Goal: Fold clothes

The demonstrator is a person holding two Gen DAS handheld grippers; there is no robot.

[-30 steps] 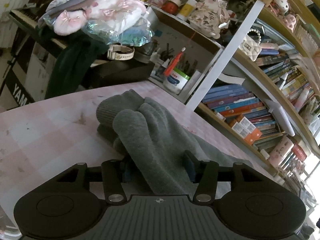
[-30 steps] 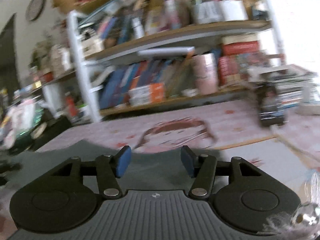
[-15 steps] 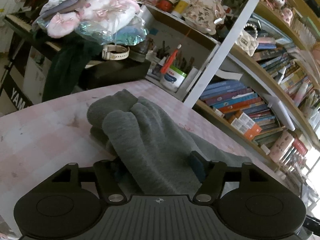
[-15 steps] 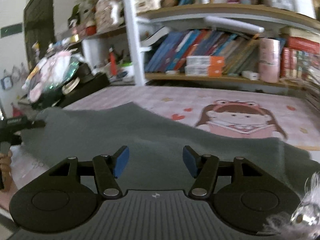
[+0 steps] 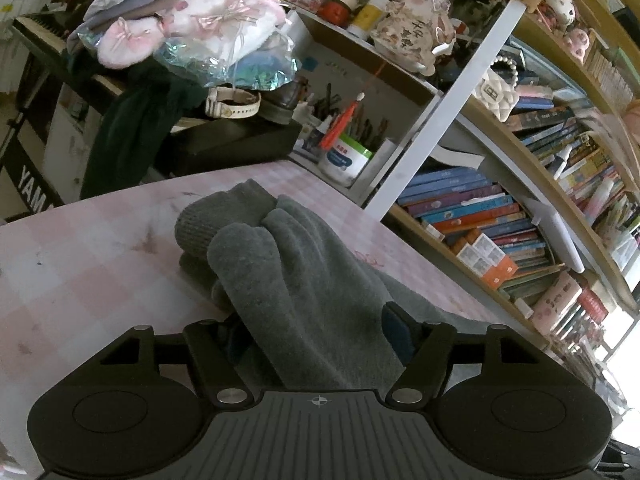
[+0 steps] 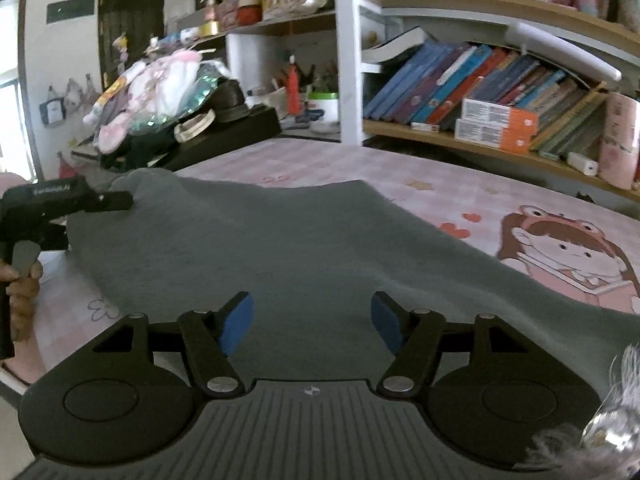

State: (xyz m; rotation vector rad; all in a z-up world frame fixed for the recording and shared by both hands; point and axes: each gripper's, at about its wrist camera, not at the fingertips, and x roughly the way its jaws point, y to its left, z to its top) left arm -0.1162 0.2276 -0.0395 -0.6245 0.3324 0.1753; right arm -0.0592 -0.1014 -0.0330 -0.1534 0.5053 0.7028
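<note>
A grey fleece garment [image 6: 280,248] lies spread across the pink table cover [image 6: 420,184]. In the left wrist view its end is bunched into thick folds [image 5: 288,272] with a ribbed cuff at the far tip. My left gripper [image 5: 312,336] straddles this bunch with its jaws apart; the cloth lies between the pads, and the left pad is half hidden by it. In the right wrist view the same left gripper [image 6: 120,199] sits at the garment's left end, held by a hand. My right gripper [image 6: 312,328] hovers over the garment's near edge, its jaws opening with nothing pinched between them.
Bookshelves [image 6: 480,92] run along the table's far side, with a white post [image 6: 348,52]. A black case [image 6: 224,132] piled with soft toys and a watch stands at the left. A pen cup [image 5: 344,156] sits by the shelf. A cartoon girl print [image 6: 560,248] is at right.
The left jaws have widened around the bunched cloth while the hand stayed put. The right gripper swung left from the cartoon print to over the grey garment, rolling level, with its jaws spreading.
</note>
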